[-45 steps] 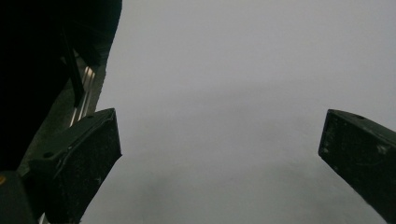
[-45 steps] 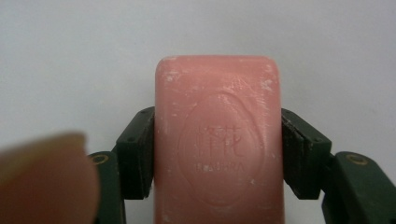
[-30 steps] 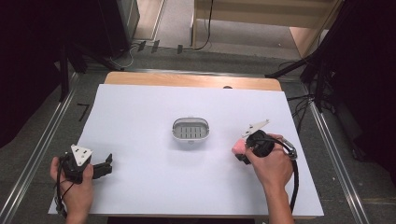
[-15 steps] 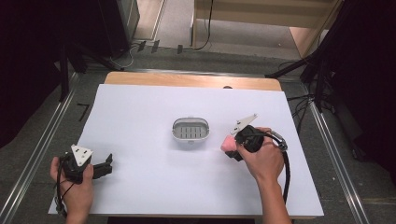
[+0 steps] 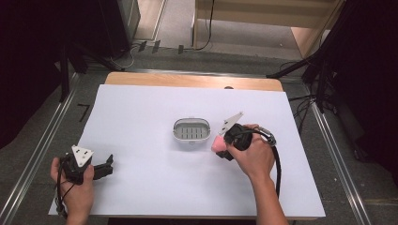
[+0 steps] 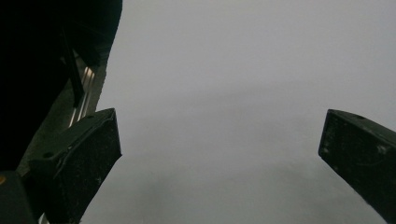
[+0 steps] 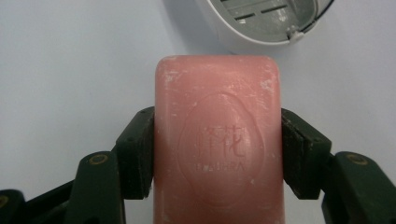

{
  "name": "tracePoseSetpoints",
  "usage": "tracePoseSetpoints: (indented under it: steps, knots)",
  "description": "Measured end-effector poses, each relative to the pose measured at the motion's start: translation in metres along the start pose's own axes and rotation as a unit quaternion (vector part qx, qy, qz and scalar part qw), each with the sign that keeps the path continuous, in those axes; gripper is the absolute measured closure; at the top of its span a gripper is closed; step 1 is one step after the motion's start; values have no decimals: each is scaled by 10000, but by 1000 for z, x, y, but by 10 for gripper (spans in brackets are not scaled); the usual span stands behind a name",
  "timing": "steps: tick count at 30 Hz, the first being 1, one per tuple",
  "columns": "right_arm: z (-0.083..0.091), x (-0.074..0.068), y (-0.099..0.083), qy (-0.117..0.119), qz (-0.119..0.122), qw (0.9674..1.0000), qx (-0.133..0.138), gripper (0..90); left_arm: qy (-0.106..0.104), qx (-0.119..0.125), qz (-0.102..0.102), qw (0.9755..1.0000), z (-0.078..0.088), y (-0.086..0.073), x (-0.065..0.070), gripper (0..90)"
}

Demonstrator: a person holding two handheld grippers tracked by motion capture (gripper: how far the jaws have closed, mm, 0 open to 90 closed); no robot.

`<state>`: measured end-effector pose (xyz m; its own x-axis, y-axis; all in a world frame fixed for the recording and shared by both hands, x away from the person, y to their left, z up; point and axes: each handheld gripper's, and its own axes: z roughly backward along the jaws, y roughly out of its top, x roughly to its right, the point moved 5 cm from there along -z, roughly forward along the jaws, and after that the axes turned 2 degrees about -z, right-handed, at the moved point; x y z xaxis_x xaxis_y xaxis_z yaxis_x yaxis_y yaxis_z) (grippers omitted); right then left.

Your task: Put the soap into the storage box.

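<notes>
- The right gripper [image 5: 224, 149] is right of the middle of the high view, in the person's right hand [image 5: 253, 157]. Its jaws are closed on a pink bar of soap [image 7: 218, 140] and press on the two long sides of the bar.
- In the right gripper view the soap stands up from the bottom middle of the frame, with its stamped face toward the camera. Its long axis runs along the jaws and points to the top of the frame.
- Just beyond the far end of the soap, in the upper right of that view, is the white soap dish [image 7: 261, 25] with a slotted floor. The end of the bar comes very near the rim of the dish, but I cannot tell if they touch.
- In the high view the soap dish [image 5: 191, 130] is in the middle of the white table cover [image 5: 141, 117], and the soap [image 5: 218, 144] is just beside its lower right rim, not over it.
- I judge that the next move is a short carry toward the upper left of the high view, to bring the bar over the dish.
- The left gripper [image 5: 101, 169] is at the lower left of the high view, in the left hand [image 5: 77, 187], well apart from the dish. Its jaws stand wide and hold nothing; the left gripper view shows bare table cover between them.
- So the right hand is much the nearer one to the dish.
</notes>
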<state>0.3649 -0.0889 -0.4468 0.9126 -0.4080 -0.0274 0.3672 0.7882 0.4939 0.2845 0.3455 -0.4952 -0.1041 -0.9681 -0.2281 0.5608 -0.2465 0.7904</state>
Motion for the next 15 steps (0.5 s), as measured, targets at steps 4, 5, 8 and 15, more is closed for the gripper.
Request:
tracePoseSetpoints:
  steps: [4, 5, 8, 15]
  knots:
    - [-3, -1, 7, 60, 111, 9999, -27, 388, -1, 4, 2, 10000, 0, 0, 0, 0]
    - [-4, -1, 9, 70, 129, 9999, -12, 388, -1, 3, 4, 10000, 0, 0, 0, 0]
    - [-4, -2, 14, 140, 169, 9997, 76, 388, -3, -4, 0, 10000, 0, 0, 0, 0]
    - [-6, -4, 25, 239, 300, 9992, 72, 388, -9, 0, 3, 10000, 0, 0, 0, 0]
